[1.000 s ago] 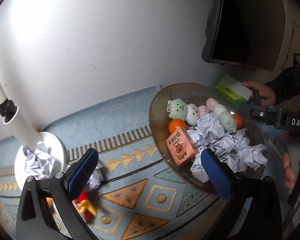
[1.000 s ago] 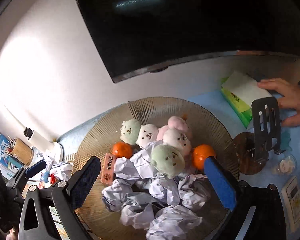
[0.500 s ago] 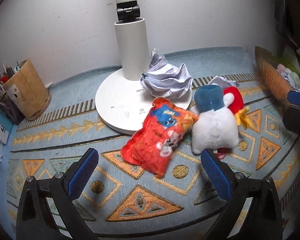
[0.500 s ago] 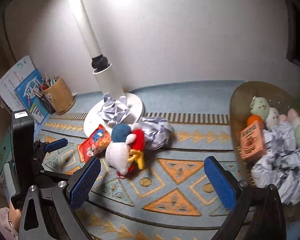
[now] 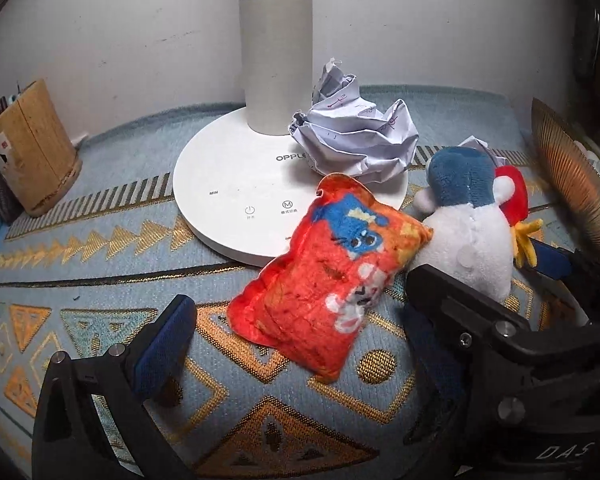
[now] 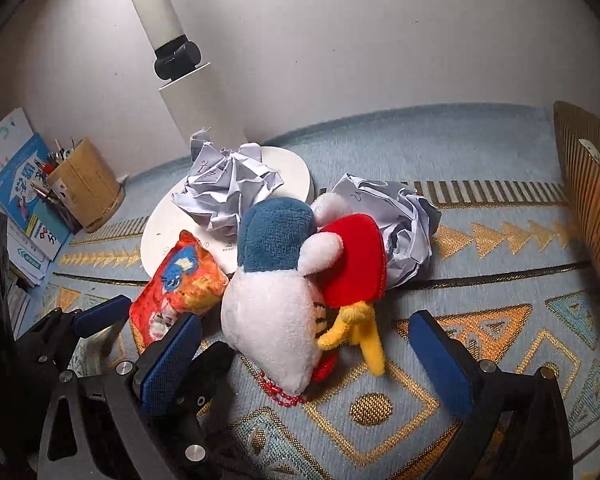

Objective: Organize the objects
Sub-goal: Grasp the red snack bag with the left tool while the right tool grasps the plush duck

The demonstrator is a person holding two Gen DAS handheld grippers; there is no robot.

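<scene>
Two hand-held grippers hover low over a patterned blue and gold mat (image 5: 100, 292), both with fingers spread apart and gripping nothing. The left gripper (image 5: 300, 332) straddles an orange plush snack pouch (image 5: 324, 276), which lies between its blue pads; the pouch's far corner rests on the round base of a white desk lamp (image 5: 228, 184). The right gripper (image 6: 312, 356) frames a plush toy (image 6: 276, 300) with a white body, blue cap, red part and yellow feet, lying on the mat just right of the pouch and touching it. A red bead chain (image 6: 280, 394) trails from the toy's near end. One crumpled paper ball (image 5: 356, 140) sits on the lamp base against its column; a second paper ball (image 6: 396, 220) lies on the mat behind the toy's red part. At far left stand a wooden pen holder (image 5: 36, 152) and, in the right wrist view, a stack of booklets (image 6: 24, 192). At the right edge, the ribbed rim of a brown dish (image 5: 568, 184) is visible; its contents are mostly cut off.
</scene>
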